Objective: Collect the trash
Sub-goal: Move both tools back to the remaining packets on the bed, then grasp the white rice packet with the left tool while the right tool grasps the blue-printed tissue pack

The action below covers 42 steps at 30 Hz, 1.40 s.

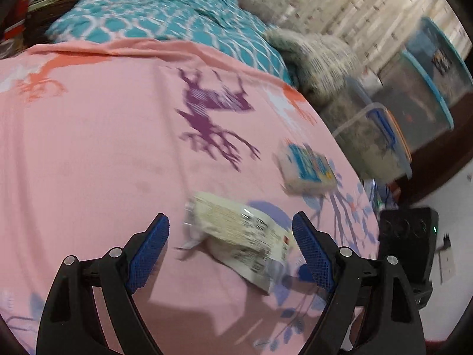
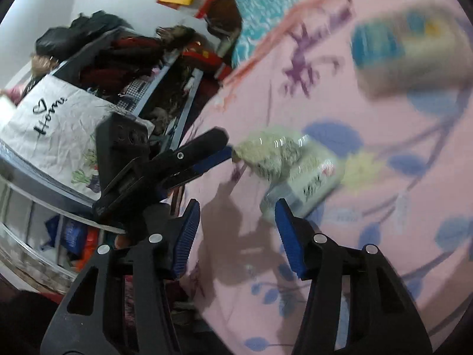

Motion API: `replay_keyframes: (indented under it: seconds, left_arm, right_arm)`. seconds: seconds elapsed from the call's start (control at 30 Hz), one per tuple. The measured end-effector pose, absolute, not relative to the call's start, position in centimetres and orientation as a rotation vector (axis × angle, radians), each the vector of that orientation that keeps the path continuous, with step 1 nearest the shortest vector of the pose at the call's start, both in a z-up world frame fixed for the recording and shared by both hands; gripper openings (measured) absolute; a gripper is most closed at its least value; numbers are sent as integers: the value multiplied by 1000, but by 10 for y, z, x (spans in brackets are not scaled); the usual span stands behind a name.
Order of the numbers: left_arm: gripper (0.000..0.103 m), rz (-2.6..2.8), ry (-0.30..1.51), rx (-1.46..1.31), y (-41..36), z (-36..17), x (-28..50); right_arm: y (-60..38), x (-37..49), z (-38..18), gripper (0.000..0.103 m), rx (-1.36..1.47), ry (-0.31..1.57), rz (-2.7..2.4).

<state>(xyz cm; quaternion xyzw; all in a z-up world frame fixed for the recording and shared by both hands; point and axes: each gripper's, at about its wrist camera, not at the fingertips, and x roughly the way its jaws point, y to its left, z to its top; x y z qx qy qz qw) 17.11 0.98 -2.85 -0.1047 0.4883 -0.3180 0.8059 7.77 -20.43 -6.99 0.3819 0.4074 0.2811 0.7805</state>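
wrapper (image 1: 239, 233) and blue packet (image 1: 307, 168) lying uncollected on pink sheet (image 1: 103, 148); left gripper (image 1: 230, 245) spread wide, right gripper (image 2: 236, 236) parted, both gripping nothing.

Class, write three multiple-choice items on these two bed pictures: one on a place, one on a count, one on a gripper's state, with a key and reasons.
1. Where does the clear wrapper lie?
A. on the pink sheet
B. on the teal quilt
C. in a storage bin

2. How many pieces of trash lie on the sheet in the left wrist view?
A. one
B. two
C. four

3. How is the left gripper?
A. shut on the wrapper
B. shut on nothing
C. open, its pads clear of the wrapper

Key:
1 A, the wrapper rests on the pink printed sheet.
2 B, only the wrapper and a blue-printed pack show there.
3 C, both blue pads stand apart on either side of the wrapper without pressing it.
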Motion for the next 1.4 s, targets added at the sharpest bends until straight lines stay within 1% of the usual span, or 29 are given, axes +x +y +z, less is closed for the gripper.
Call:
replay_keyframes:
  seconds: [0.13, 0.3, 0.47, 0.5, 0.57, 0.7, 0.77, 0.83, 0.9, 0.93, 1.0, 1.1, 1.13, 1.2, 1.27, 1.3, 1.33, 1.37, 1.4]
  left_arm:
    - [81, -643, 1028, -267, 33, -21, 174]
    - [80, -684, 1085, -307, 40, -27, 161]
    - [81, -756, 1133, -313, 28, -37, 142]
    - [81, -757, 1141, -306, 24, -40, 142]
    - [81, -746, 1159, -291, 15, -49, 145]
    - [82, -736, 1148, -306, 7, -53, 159]
    - [82, -729, 1141, -303, 3, -53, 164]
    - [80, -725, 1136, -294, 0, -53, 167]
    - [79, -720, 1126, -269, -3, -52, 167]
    - [79, -718, 1117, -250, -6, -52, 167]
    - [80, -715, 1104, -222, -9, -52, 165]
    - [80, -706, 1081, -184, -14, -52, 162]
    - [80, -704, 1075, -176, -15, -52, 161]
    - [80, -698, 1068, -164, -17, -52, 160]
    - [79, -690, 1065, -158, -17, -52, 159]
    - [74, -684, 1065, -155, -17, -52, 159]
    - [66, -681, 1066, -153, -18, -52, 159]
    - [59, -680, 1069, -152, -18, -53, 158]
    - [42, -684, 1081, -156, -18, -54, 159]
  right_arm:
    - [-233, 73, -63, 56, 810, 829, 475]
    - [-235, 86, -68, 55, 720, 862, 380]
    - [-222, 106, -80, 38, 683, 921, 354]
    - [-221, 106, -81, 38, 686, 912, 353]
    - [-216, 107, -83, 33, 699, 927, 377]
    - [-199, 102, -90, 32, 765, 963, 543]
    - [-213, 97, -85, 35, 779, 927, 527]
    - [-236, 91, -71, 37, 729, 851, 442]
    - [-260, 86, -54, 61, 660, 784, 344]
    - [-272, 85, -45, 77, 627, 754, 286]
    - [-298, 89, -28, 78, 561, 700, 171]
    - [-330, 111, -18, 78, 577, 687, 97]
    - [-338, 122, -20, 77, 589, 705, 87]
    - [-346, 145, -27, 72, 599, 756, 79]
    - [-348, 168, -43, 53, 631, 841, 88]
    - [-348, 172, -48, 48, 649, 866, 92]
    - [-344, 174, -54, 41, 662, 883, 100]
    - [-340, 173, -58, 39, 669, 897, 112]
    - [-334, 167, -62, 39, 673, 908, 125]
